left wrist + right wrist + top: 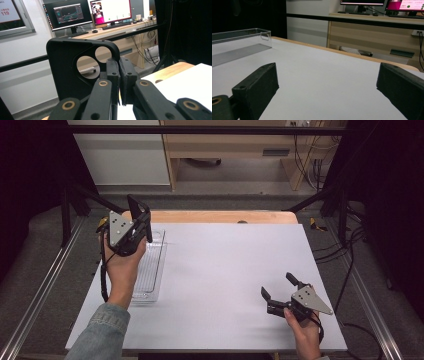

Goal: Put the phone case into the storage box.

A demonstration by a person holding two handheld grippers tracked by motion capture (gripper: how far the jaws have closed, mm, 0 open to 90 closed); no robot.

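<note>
My left gripper [142,227] is raised above the table's far left, shut on the edge of a black phone case [139,209]. In the left gripper view the phone case [65,67] stands upright with its camera cut-outs showing, pinched between the pads [112,75] of the gripper [119,80]. My right gripper [280,287] rests low near the table's front right, open and holding nothing. Its two black fingers [257,87] stand far apart over bare white tabletop in the right gripper view.
A clear plastic tray [154,265] lies along the left side of the white table [225,270], under the left hand; its rim [249,31] shows in the right gripper view. A wooden strip [215,216] edges the table's far side. Desks with monitors [110,11] stand beyond.
</note>
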